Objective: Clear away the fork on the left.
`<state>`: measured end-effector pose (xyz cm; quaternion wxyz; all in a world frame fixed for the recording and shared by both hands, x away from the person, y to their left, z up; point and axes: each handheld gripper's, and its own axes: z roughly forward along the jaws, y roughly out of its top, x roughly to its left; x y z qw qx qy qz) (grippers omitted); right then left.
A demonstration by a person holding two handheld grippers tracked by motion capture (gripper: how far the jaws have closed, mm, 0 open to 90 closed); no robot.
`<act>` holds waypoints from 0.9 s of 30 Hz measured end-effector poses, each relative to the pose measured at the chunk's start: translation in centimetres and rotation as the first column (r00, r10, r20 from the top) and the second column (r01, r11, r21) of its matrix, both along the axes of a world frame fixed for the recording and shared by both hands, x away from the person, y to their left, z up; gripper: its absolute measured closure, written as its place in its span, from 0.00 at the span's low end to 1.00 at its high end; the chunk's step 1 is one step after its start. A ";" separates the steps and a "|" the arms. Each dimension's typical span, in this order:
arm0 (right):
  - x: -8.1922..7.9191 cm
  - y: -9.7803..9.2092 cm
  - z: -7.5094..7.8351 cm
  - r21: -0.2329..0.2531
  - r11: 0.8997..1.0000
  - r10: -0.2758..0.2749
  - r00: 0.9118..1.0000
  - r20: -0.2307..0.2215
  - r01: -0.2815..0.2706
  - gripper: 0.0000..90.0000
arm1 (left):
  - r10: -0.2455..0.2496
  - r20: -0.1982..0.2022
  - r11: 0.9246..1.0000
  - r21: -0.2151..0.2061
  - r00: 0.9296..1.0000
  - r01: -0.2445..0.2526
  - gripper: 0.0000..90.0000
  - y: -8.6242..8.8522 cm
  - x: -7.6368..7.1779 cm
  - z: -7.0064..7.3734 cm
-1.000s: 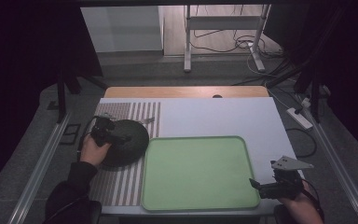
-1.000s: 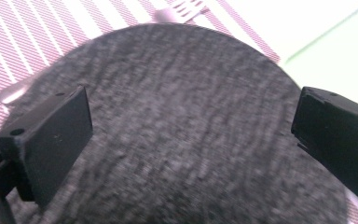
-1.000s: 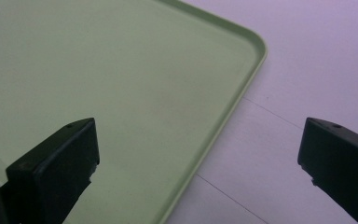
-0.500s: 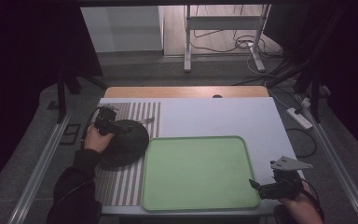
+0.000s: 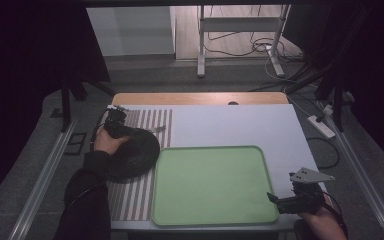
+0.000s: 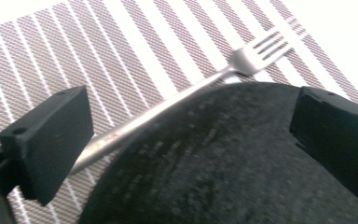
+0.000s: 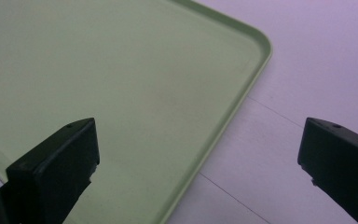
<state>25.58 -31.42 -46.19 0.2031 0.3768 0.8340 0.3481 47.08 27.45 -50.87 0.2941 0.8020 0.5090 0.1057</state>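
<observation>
White tabletop carries everything I'm working over, and the biggest thing on it is the pale green tray, bare, with my right gripper idling at its near right corner, jaws spread wide and holding nothing, straddling the tray's rim in the right gripper view. Left of the tray lies the striped placemat, and on it the dark round plate. My left gripper sits at the plate's far edge, jaws wide apart and empty. In the left gripper view the fork lies on the mat just past the plate's rim, tines toward the far side, handle running close alongside the rim. I judge the fork is what I'm after. To take it cleanly I'd shift clear of the plate, turn the jaws square across the handle, come down low, and close gently so it doesn't skid on the weave.
</observation>
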 end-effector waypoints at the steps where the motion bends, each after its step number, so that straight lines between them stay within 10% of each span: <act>1: 0.0 0.0 0.0 0.000 1.000 0.000 1.000 0.000 0.000 0.00 | 0.011 0.003 1.000 0.012 1.000 -0.011 0.03 0.1 0.1 0.0; 11: 0.0 0.0 0.0 -0.003 1.000 0.001 1.000 -0.002 -0.001 0.00 | 0.072 -0.008 0.997 -0.012 0.997 -0.072 0.42 1.3 1.6 0.1; 13: 0.0 0.0 0.0 -0.002 1.000 0.001 1.000 -0.003 -0.001 0.00 | 0.068 -0.011 0.998 -0.015 0.998 -0.068 0.72 1.4 1.9 0.1; 17: 0.0 0.0 0.0 -0.002 1.000 0.004 1.000 -0.002 -0.004 0.00 | 0.110 -0.037 0.991 0.085 0.993 -0.106 0.99 1.7 2.8 -0.6; 21: 0.0 0.0 0.0 -0.003 1.000 0.003 1.000 -0.003 -0.003 0.00 | 0.150 -0.075 0.980 0.140 0.986 -0.139 0.99 2.5 3.0 -1.6; 27: -0.1 0.0 0.0 -0.002 1.000 0.008 1.000 0.000 -0.008 0.00 | 0.108 -0.129 0.988 0.127 0.986 -0.092 0.99 3.7 2.4 -1.5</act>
